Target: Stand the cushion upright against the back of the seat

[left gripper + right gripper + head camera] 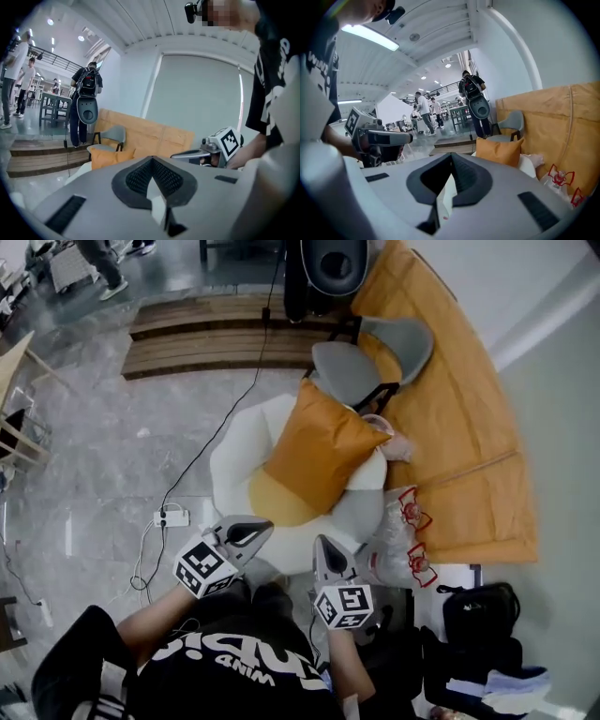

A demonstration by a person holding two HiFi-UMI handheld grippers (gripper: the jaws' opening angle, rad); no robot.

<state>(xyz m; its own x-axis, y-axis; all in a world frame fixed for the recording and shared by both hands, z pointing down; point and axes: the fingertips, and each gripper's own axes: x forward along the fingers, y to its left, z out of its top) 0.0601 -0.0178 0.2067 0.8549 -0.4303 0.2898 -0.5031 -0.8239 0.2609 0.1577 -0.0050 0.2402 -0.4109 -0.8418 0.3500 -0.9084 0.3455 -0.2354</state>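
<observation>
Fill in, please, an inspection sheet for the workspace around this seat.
Surface: grey floor, with the white seat on it.
Job's things: orange cushion stands upright against the seat's back.
Clutter: plastic bags beside the seat, black bag further off.
Grippers: left gripper and right gripper both shut, empty, clear of the cushion.
Cables: power strip and black cable on the floor.
Surroundings: grey chair, brown panel, wooden steps.

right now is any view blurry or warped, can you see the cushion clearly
Head view: sharp, evenly lit, orange cushion clear, edges bowed. Left gripper view: fisheye, dark corners, cushion small and low. Right gripper view: same fisheye, ceiling light strip glares; cushion small but in focus.
</observation>
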